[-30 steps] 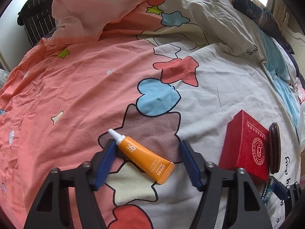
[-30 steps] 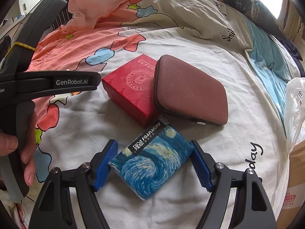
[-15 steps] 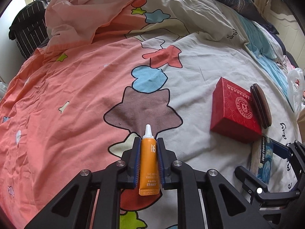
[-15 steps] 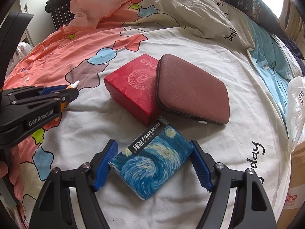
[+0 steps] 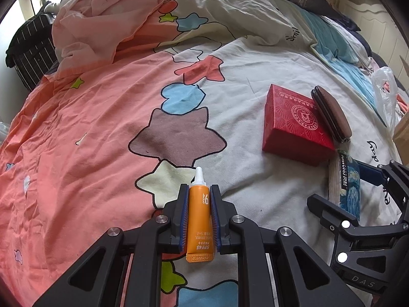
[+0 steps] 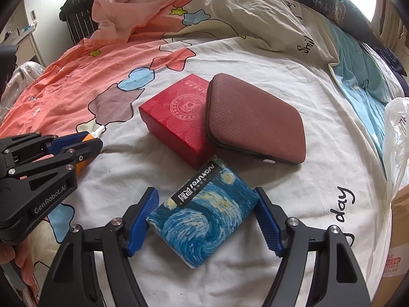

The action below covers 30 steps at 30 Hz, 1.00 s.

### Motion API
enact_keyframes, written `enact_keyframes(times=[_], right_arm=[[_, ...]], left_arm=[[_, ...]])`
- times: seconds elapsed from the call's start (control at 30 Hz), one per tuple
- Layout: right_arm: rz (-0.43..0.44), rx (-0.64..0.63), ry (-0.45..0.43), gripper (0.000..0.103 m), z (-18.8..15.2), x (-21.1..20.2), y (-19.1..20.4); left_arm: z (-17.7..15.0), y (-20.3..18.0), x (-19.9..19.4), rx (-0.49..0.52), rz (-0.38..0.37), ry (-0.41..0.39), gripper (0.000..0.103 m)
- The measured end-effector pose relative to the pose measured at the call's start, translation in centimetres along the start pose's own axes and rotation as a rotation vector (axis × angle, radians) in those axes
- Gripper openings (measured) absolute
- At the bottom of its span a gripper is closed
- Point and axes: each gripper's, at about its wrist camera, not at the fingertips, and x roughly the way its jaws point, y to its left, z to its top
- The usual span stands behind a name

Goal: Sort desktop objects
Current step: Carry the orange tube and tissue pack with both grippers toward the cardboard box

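Orange tube (image 5: 200, 217) is clamped betw. the pads of the left gripper (image 5: 200, 215), cap pointing away, over the bedspread (image 5: 76, 133). Blue painted box (image 6: 202, 217) is pinched at opposite corners by the right gripper (image 6: 204, 220), near the red box (image 6: 179, 117) & brown case (image 6: 255, 117).

Star-patterned duvet (image 5: 107, 138) covers bed; crumpled pink sheet (image 5: 107, 23) at far-left corner; white plastic bag (image 6: 396, 138), cardboard box (image 6: 398, 243) beyond right edge.
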Motion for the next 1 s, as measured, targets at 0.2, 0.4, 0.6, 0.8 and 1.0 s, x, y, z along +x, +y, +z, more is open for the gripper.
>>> enact_keyframes(times=[0.2, 0.4, 0.6, 0.8, 1.0], right_arm=[[0.046, 0.022, -0.022, 0.071, -0.2, -1.1, -0.1], [0.035, -0.005, -0.036, 0.071, -0.7, -2.6, 0.6], [0.023, -0.011, -0.042, 0.071, -1.2, -3.8, 0.5], [-0.005, -0.017, -0.061, 0.071, -1.8, -5.7, 0.1], [-0.028, -0.014, -0.097, 0.071, -2.3, -8.4, -0.6]], left_arm=[[-0.5, -1.4, -0.8, 0.022, -0.039, 0.000, 0.016], [-1.0, -2.3, -1.9, 0.040, -0.040, -0.024, 0.016], [-1.5, -2.6, -3.2, 0.047, -0.036, -0.035, 0.016], [-1.7, -3.2, -5.0, 0.058, -0.027, -0.053, 0.016], [-2.1, -4.4, -7.0, 0.086, -0.016, -0.076, 0.016]])
